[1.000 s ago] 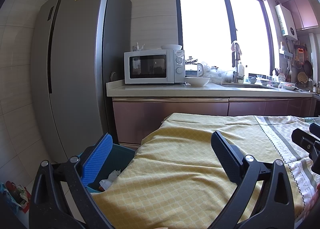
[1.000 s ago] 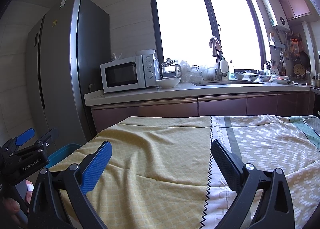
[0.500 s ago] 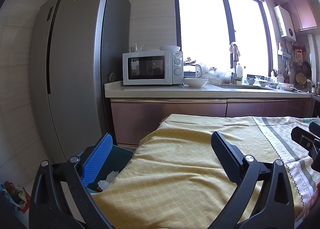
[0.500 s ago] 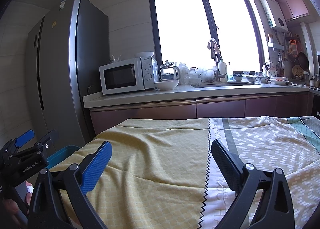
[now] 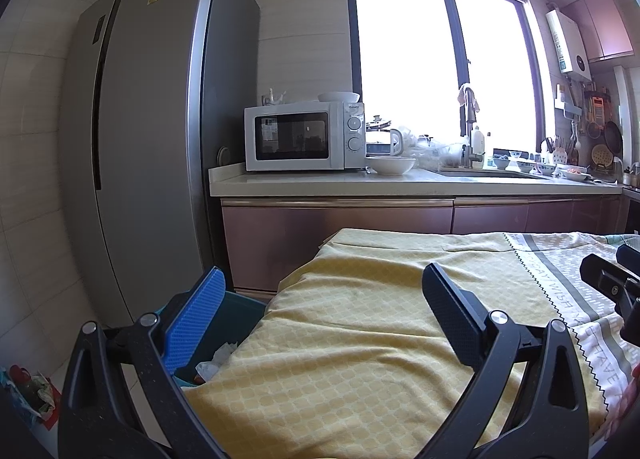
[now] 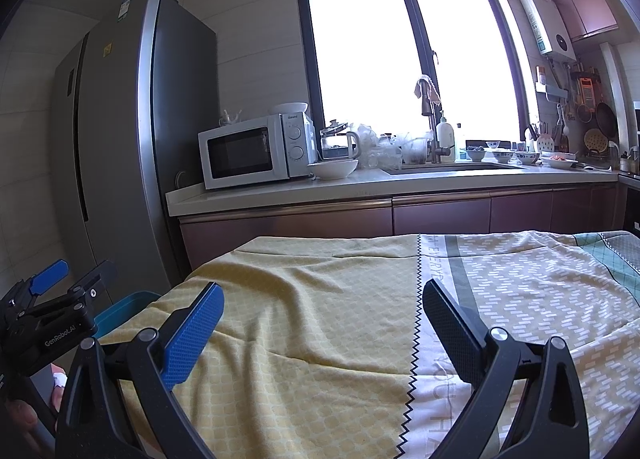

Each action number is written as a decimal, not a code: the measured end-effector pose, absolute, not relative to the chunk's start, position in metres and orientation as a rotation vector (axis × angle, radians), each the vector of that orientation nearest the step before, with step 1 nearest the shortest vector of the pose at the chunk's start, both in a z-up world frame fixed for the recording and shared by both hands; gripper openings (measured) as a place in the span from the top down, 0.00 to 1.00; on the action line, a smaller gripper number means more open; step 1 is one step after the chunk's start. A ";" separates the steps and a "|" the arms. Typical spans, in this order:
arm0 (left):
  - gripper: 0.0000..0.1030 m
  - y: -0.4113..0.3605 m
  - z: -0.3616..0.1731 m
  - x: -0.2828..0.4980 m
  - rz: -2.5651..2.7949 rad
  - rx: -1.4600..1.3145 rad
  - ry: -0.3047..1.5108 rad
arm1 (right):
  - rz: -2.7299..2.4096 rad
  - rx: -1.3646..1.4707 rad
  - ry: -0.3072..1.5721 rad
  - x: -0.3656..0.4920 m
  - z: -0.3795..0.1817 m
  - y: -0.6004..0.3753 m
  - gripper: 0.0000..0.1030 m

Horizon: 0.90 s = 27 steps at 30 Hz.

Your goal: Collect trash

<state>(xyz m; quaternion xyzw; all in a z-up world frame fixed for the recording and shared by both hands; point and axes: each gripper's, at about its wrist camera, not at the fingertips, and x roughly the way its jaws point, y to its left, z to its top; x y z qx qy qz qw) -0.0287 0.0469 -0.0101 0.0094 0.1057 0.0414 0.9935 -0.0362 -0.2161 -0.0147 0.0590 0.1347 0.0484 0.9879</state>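
Observation:
A teal bin stands on the floor at the table's left edge, with crumpled white paper inside. It also shows in the right wrist view. My left gripper is open and empty, held over the table's left end, its blue finger above the bin. My right gripper is open and empty above the middle of the yellow tablecloth. The left gripper also shows at the left of the right wrist view. No trash shows on the cloth.
A tall grey fridge stands at the left. A counter behind the table holds a white microwave, a white bowl, a sink and dishes. A colourful bag lies on the floor at the far left.
Both views have drifted slightly. Both grippers stay open and empty.

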 end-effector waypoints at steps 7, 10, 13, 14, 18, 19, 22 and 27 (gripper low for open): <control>0.06 0.047 -0.010 -0.028 0.085 0.020 0.214 | 0.096 0.120 0.271 -0.037 -0.015 -0.215 0.07; 0.06 0.047 -0.010 -0.027 0.085 0.020 0.212 | 0.096 0.120 0.270 -0.037 -0.015 -0.216 0.07; 0.06 0.046 -0.010 -0.027 0.086 0.021 0.212 | 0.095 0.119 0.269 -0.037 -0.015 -0.215 0.07; 0.06 0.047 -0.010 -0.027 0.086 0.021 0.213 | 0.095 0.119 0.270 -0.037 -0.015 -0.215 0.07; 0.06 0.046 -0.010 -0.026 0.089 0.023 0.216 | 0.094 0.122 0.269 -0.038 -0.015 -0.216 0.07; 0.06 0.045 -0.011 -0.026 0.089 0.023 0.216 | 0.095 0.122 0.268 -0.037 -0.015 -0.216 0.07; 0.06 0.045 -0.011 -0.026 0.088 0.023 0.216 | 0.093 0.124 0.268 -0.038 -0.015 -0.216 0.07; 0.06 0.045 -0.012 -0.024 0.088 0.027 0.219 | 0.091 0.128 0.269 -0.037 -0.016 -0.217 0.07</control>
